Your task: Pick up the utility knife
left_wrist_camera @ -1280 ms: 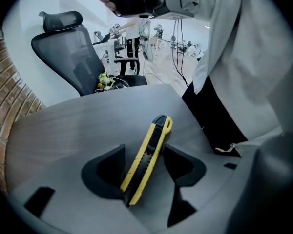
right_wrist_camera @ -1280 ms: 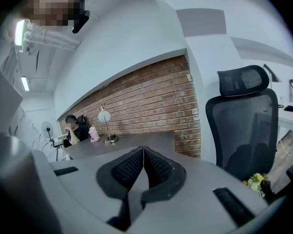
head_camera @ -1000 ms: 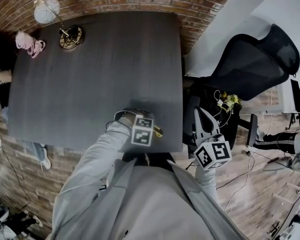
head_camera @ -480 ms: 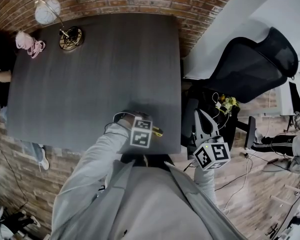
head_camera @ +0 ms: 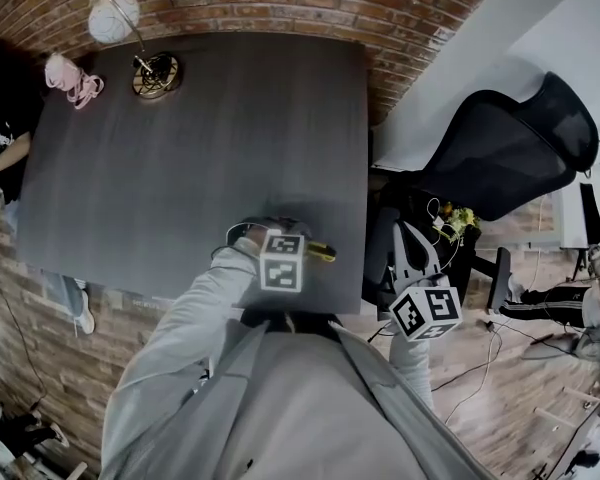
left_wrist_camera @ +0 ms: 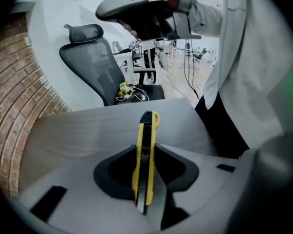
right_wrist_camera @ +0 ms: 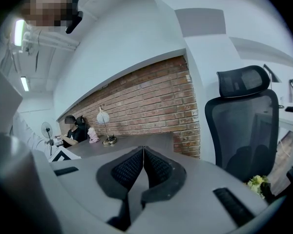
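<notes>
Since a second ago the left gripper (left_wrist_camera: 146, 149) has tipped and shifted a little, taking the knife (left_wrist_camera: 149, 128) with it. In the head view the knife's yellow end now pokes out flatter past the marker cube (head_camera: 282, 261). The dark table (head_camera: 180, 148) spreads ahead of and below the left fingers. The black office chair (right_wrist_camera: 244, 116) stands beyond the right fingers, off to their right. The left fingers are partly closed and clamped on the knife (it stands on edge between them, its far end reaching past the fingertips). The right gripper (right_wrist_camera: 143, 152) is pressed fully together on nothing, out past the table's side.
</notes>
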A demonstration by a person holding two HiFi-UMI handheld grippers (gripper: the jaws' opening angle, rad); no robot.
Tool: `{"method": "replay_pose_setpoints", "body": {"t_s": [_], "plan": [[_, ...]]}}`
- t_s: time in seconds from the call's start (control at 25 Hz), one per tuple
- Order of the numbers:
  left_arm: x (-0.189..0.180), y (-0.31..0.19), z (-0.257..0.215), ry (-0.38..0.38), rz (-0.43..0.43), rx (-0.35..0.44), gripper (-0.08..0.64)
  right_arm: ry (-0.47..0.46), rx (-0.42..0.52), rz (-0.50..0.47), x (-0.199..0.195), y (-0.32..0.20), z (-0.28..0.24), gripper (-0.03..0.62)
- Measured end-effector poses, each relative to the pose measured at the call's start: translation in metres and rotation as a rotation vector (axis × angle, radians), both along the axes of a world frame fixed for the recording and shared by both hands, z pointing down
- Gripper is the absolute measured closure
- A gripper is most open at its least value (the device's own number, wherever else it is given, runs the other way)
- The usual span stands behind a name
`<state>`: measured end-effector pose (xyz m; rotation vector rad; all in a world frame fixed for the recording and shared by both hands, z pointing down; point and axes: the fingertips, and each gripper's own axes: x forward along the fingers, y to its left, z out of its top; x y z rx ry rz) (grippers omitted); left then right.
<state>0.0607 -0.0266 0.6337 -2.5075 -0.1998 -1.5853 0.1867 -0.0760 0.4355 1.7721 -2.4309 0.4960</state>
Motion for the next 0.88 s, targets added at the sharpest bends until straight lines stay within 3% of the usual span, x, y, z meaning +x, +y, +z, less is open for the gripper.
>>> {"method": "replay_pose_setpoints", "body": {"t_s": [0.32, 0.88], "plan": [[0.000, -0.039, -0.043, 0.109, -0.170, 0.070, 0.434, 0.003, 0.025, -0.022, -0.004, -0.009, -0.010, 0.574], [-0.016, -0.091, -0.167, 0.446, -0.505, 0.252, 0.434, 0.004, 0.077, -0.097, -0.027, -0.029, -0.028, 0.572]]}}
